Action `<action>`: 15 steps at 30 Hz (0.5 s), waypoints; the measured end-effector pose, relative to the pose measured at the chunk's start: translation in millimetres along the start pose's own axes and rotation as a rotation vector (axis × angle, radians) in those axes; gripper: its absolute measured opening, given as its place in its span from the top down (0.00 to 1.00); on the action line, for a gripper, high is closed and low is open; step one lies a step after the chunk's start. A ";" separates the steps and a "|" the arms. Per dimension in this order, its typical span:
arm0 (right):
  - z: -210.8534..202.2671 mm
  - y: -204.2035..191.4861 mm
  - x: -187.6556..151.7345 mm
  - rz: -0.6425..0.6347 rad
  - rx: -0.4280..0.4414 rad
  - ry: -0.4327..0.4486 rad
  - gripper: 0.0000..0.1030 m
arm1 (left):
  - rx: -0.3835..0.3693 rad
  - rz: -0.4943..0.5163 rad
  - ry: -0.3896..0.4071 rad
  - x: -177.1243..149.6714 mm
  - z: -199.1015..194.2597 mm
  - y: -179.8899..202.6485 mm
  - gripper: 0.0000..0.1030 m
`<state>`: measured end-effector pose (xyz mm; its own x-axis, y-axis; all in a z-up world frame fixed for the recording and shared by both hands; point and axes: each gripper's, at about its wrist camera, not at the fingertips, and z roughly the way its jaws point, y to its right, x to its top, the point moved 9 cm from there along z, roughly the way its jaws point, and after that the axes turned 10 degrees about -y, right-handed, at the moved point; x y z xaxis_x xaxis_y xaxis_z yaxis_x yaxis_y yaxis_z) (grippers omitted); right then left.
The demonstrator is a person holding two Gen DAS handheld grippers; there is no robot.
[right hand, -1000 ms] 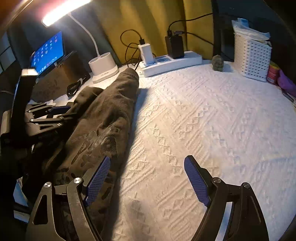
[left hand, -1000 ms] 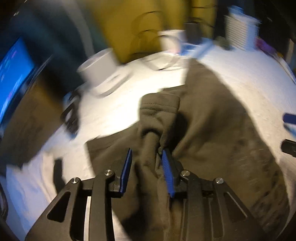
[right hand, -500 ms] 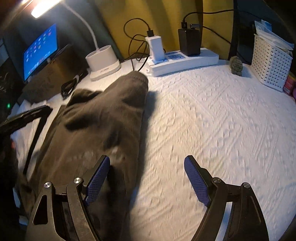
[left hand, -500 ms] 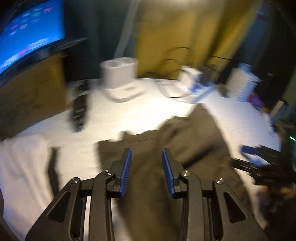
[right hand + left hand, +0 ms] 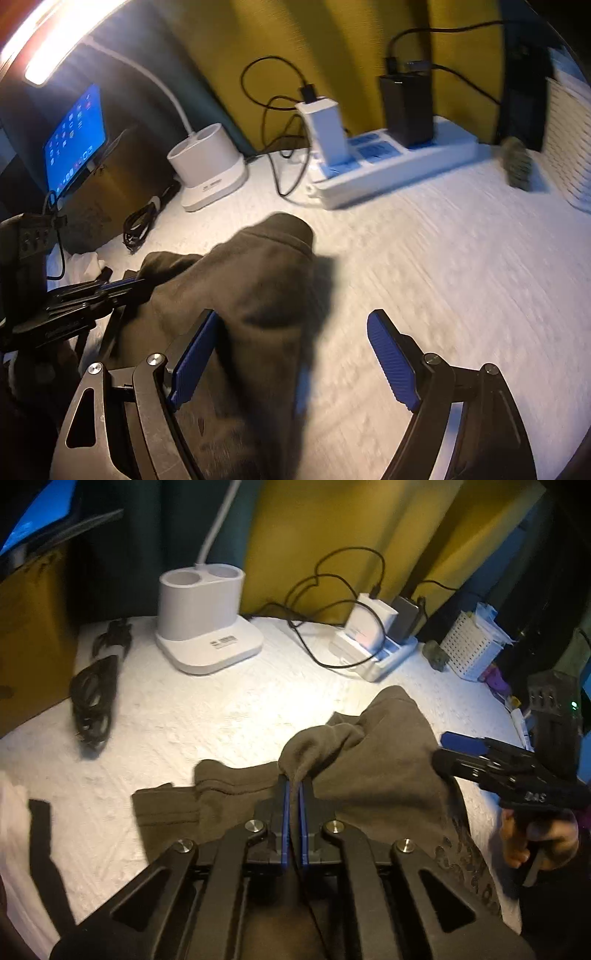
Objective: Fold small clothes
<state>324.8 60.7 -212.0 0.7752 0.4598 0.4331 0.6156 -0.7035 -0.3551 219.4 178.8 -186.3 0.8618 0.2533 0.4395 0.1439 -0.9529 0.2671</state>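
Note:
A dark brown garment (image 5: 388,760) lies crumpled on the white textured cover (image 5: 221,720). In the left wrist view my left gripper (image 5: 293,782) is shut on a raised fold of this garment, which bunches up just past the blue pads. The right gripper (image 5: 443,749) comes in from the right, held by a hand, at the garment's right edge. In the right wrist view the garment (image 5: 258,280) runs between the wide jaws of the right gripper (image 5: 293,321). These jaws are closing, and the pads do not press on the cloth. The left gripper (image 5: 122,286) grips the garment's left side.
At the back stand a white lamp base (image 5: 207,627), a power strip with chargers and cables (image 5: 391,170) and a white basket (image 5: 472,646). A black cable bundle (image 5: 94,701) lies at the left. A lit tablet (image 5: 74,136) sits on a brown box. White cloth (image 5: 14,830) lies near left.
My left gripper has shut on a fold of the garment and turned toward the lamp base. The right gripper has moved over the garment, so the cloth now lies between its jaws.

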 end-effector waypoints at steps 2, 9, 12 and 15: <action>12.1 -4.1 7.3 0.002 0.037 -0.025 0.28 | 0.011 -0.023 0.023 0.5 -7.9 -3.3 0.97; 30.3 -15.2 17.4 -0.019 0.037 -0.040 0.28 | 0.061 -0.095 0.030 -3.1 -9.3 -27.9 0.97; 33.4 -18.5 17.8 -0.048 -0.002 -0.036 0.28 | 0.054 -0.107 0.021 -9.1 -9.7 -27.4 0.95; 29.6 -18.1 16.1 -0.050 -0.042 -0.032 0.28 | 0.028 -0.131 0.030 -11.1 -19.2 -24.9 0.95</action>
<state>330.3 96.9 -223.1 0.7484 0.5115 0.4223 0.6476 -0.7011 -0.2984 197.0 202.9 -181.3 0.8198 0.3800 0.4284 0.2677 -0.9156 0.3000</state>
